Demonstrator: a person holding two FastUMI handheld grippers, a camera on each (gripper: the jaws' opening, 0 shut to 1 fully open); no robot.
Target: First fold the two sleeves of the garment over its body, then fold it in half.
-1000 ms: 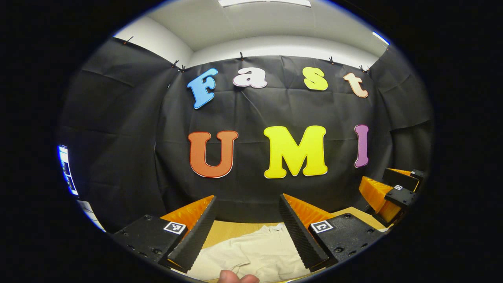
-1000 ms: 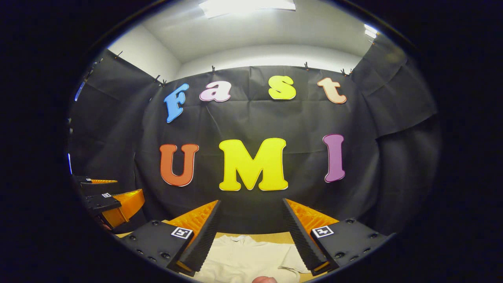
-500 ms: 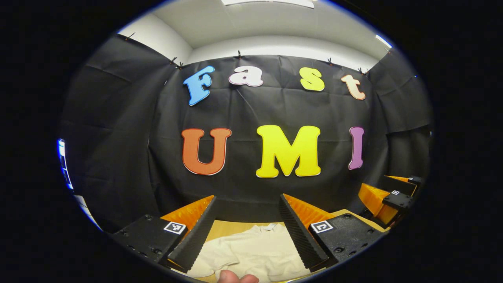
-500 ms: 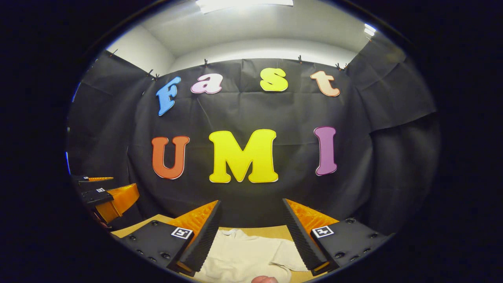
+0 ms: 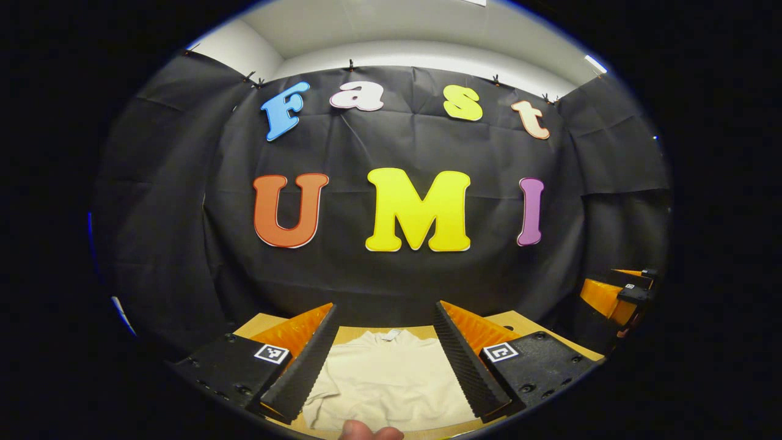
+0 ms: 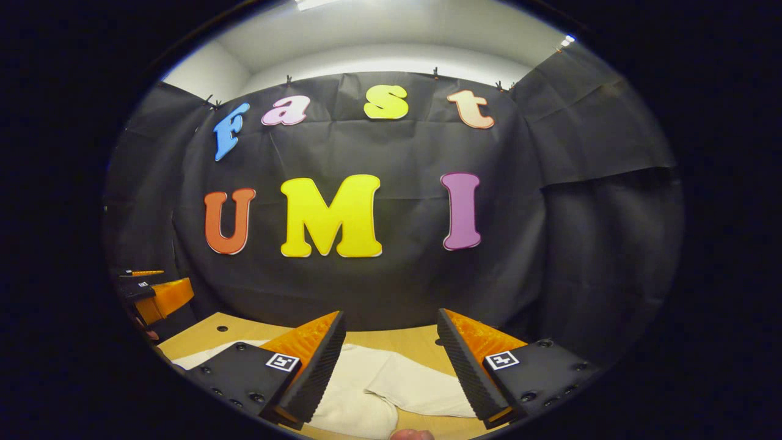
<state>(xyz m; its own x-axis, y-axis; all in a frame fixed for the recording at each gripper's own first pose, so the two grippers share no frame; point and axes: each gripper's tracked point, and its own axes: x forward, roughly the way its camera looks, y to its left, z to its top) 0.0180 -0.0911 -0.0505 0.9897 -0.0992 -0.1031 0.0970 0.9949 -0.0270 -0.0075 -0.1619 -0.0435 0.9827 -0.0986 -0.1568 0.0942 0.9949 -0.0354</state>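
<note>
The left gripper [image 5: 386, 342] hovers with jaws spread wide and nothing between them, above a cream garment [image 5: 385, 379] lying flat on the wooden table [image 5: 525, 324], collar toward the black cloth wall [image 5: 397, 281]. The right gripper [image 6: 391, 351] is equally wide open and empty over the garment's right sleeve [image 6: 415, 388]. A fingertip [image 5: 366, 432] shows at the bottom edge.

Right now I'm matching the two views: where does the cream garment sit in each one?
Left gripper view: the cream garment lies low in the middle, between the left hand-held gripper fingers, collar tag at its far edge.
Right gripper view: it lies low and left of centre, partly behind the right hand-held gripper left finger, one sleeve spread rightward.
Shared landmark: the tan table under it.
</note>
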